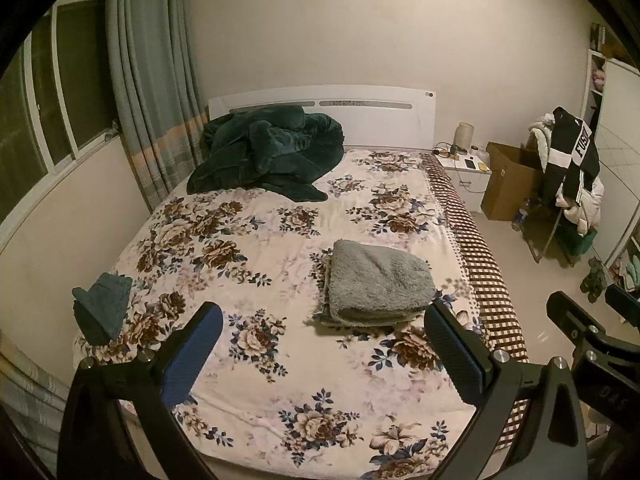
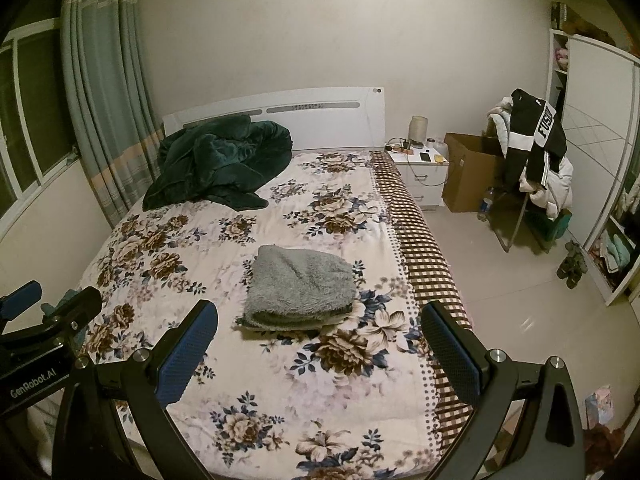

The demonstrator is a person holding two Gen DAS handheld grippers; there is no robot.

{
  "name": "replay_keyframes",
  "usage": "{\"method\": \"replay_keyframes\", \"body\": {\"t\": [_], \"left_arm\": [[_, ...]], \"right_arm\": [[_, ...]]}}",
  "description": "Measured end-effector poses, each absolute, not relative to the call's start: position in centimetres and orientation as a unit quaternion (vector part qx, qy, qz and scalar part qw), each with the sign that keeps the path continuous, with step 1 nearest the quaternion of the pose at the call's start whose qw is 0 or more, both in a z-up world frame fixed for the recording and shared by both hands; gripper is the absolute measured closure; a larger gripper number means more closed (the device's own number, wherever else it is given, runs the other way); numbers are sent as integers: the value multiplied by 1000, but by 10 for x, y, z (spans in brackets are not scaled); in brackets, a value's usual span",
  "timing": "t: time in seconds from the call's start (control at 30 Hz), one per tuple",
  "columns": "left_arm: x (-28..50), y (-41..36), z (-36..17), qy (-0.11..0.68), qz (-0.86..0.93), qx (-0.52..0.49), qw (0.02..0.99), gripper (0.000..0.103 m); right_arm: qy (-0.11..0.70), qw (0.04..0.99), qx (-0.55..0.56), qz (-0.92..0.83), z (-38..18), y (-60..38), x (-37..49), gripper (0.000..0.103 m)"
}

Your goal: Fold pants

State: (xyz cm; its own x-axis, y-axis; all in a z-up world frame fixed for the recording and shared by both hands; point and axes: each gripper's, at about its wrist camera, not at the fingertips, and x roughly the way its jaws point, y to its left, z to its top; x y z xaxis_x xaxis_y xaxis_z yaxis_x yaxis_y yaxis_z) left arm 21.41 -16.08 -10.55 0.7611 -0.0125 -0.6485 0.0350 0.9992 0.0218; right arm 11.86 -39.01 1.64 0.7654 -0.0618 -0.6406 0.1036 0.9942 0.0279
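Observation:
Grey fluffy pants (image 1: 374, 282) lie folded in a compact stack on the floral bedspread (image 1: 260, 248), right of the bed's middle; they also show in the right wrist view (image 2: 302, 286). My left gripper (image 1: 322, 320) is open and empty, held above the near part of the bed, short of the pants. My right gripper (image 2: 318, 316) is open and empty, also held above the bed's near end, just short of the pants. Each gripper shows at the edge of the other's view.
A dark green blanket (image 1: 268, 152) is heaped by the white headboard (image 1: 360, 120). A small folded teal cloth (image 1: 102, 308) lies at the bed's left edge. A nightstand (image 2: 424, 168), a cardboard box (image 2: 468, 170) and a chair with clothes (image 2: 536, 160) stand right of the bed.

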Motion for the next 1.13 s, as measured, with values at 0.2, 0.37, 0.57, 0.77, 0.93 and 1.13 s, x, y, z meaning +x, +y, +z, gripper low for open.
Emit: {"method": "replay_keyframes", "body": {"t": [0.2,0.37,0.57,0.77,0.93,1.13], "left_arm": [[214,-160,-105,345,-12,16,938,0],[215,-161,-105,345,-12,16,938,0],[216,-161,-105,345,-13,18,938,0],[213,-158,-107,346,-9,17,938,0],[210,-155,-107,341,-5,20,940,0],[204,-149,-109,338,-1,18,941,0]], "right_arm": [[340,939,31,-45,16,-390,119,0],[342,938,31,-46,14,-389,118,0],[342,938,32,-45,15,-389,118,0],[342,938,31,-45,16,-390,119,0],[342,938,31,-44,16,-389,119,0],[342,938,30,-44,17,-390,120,0]]}}
